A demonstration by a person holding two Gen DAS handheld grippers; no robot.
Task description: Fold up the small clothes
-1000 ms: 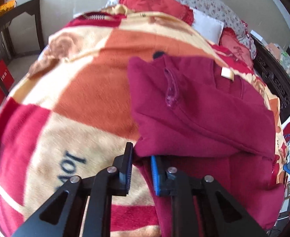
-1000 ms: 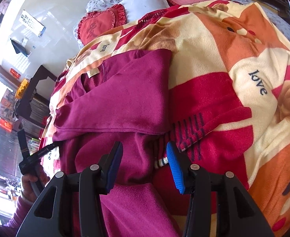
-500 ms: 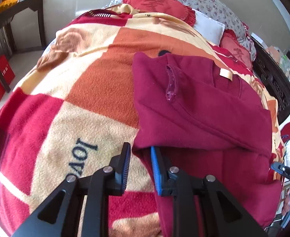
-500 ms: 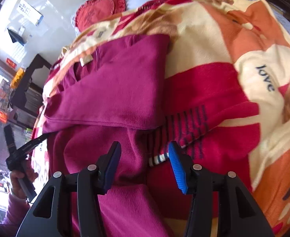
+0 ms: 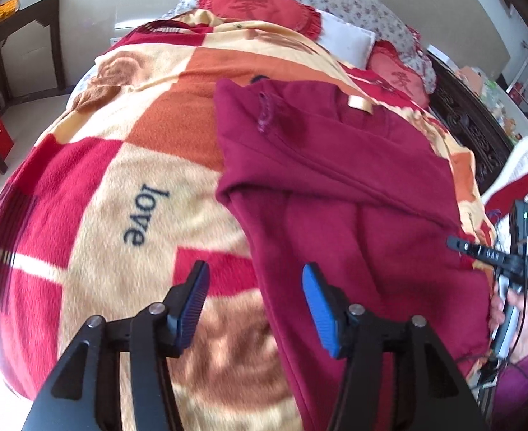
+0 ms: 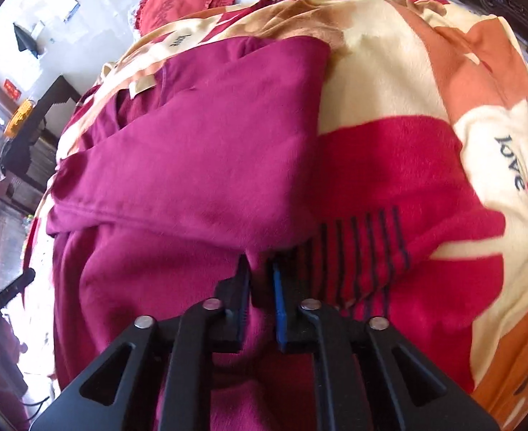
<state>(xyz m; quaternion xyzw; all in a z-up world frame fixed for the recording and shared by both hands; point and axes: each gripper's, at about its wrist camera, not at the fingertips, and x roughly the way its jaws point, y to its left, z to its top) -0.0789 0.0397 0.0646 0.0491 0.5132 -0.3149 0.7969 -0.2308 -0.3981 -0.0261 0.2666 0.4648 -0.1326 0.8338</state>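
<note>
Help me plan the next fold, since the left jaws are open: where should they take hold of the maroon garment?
Grip the maroon garment at its near left corner, where the folded-over layer ends in a free edge. Come in low from the blanket side so the left gripper straddles that edge. The right gripper already pinches the opposite edge.

We note a plain maroon fleece garment (image 5: 339,179) with a cream neck label (image 5: 359,103), on a red, orange and cream checked plush blanket (image 5: 95,194) lettered "love" in navy. Gripper pads (image 5: 319,309) are blue.
</note>
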